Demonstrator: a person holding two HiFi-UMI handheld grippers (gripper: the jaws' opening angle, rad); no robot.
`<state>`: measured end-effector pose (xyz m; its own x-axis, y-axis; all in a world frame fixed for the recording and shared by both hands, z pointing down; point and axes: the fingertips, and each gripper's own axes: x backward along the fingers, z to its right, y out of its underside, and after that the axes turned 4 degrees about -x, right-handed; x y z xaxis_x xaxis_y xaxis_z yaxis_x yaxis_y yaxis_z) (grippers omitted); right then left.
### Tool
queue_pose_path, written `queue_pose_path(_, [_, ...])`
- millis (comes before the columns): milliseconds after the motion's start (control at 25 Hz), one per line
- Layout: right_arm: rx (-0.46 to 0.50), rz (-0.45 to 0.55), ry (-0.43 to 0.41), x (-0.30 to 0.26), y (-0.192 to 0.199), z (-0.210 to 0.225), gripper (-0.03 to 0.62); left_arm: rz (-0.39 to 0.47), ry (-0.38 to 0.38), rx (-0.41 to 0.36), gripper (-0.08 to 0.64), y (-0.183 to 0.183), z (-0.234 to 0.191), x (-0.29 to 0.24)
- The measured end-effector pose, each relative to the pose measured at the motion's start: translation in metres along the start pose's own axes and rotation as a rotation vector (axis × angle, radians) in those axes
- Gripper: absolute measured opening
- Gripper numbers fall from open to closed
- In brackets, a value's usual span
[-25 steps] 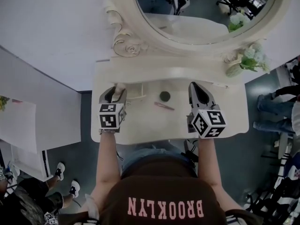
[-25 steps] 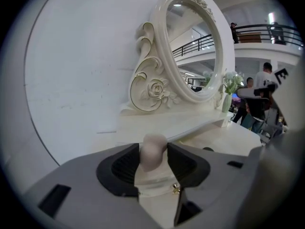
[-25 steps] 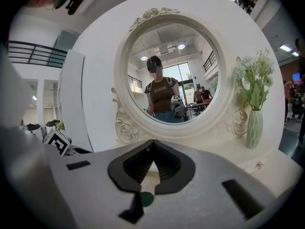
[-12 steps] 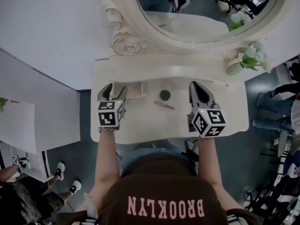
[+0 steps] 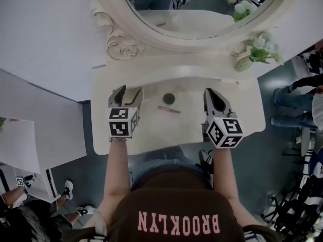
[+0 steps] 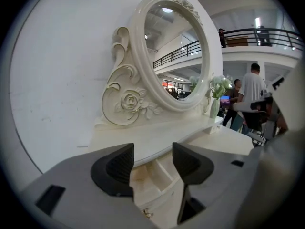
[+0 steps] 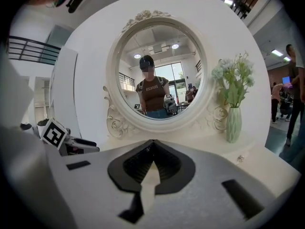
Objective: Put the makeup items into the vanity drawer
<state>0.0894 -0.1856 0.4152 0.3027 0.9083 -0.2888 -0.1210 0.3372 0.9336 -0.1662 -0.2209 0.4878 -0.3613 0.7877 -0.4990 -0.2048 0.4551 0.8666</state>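
On the cream vanity top (image 5: 151,135) lie a dark round compact (image 5: 169,98) and a thin pink stick (image 5: 168,109). A small drawer (image 5: 136,97) under the left of the raised shelf stands pulled out. In the left gripper view its pale inside (image 6: 155,175) shows between the jaws. My left gripper (image 5: 125,92) (image 6: 152,163) hovers at this drawer, open. Its jaws have just been opening, with nothing between them. My right gripper (image 5: 212,93) (image 7: 152,149) is shut and empty, to the right of the two items.
An oval mirror (image 5: 197,9) in a carved frame stands at the back. A vase of flowers (image 5: 252,54) (image 7: 233,123) is on the shelf at the right. People and chairs are on the floor to the right and lower left of the vanity.
The left jaws have spread wider and the left gripper has shifted right, toward the compact. The right gripper has moved a little. The head view has swung, so the vanity sits further left.
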Motion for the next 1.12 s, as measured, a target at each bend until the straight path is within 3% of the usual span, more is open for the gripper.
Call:
queue_pose_path(360, [-0.047, 0.012, 0.105, 0.045, 0.009, 0.051, -0.009, -0.008, 0.133, -0.079, 0.233, -0.009, 0.08, -0.024])
queue_pose_path(640, [-0.071, 0.001, 0.152, 0.066, 0.018, 0.085, -0.009, -0.055, 0.17, -0.094, 0.233, 0.002, 0.114, -0.041])
queue_pose_path(1120, [-0.134, -0.089, 0.207, 0.074, 0.055, 0.139, -0.009, -0.3, 0.189, -0.087, 0.233, 0.069, 0.149, -0.09])
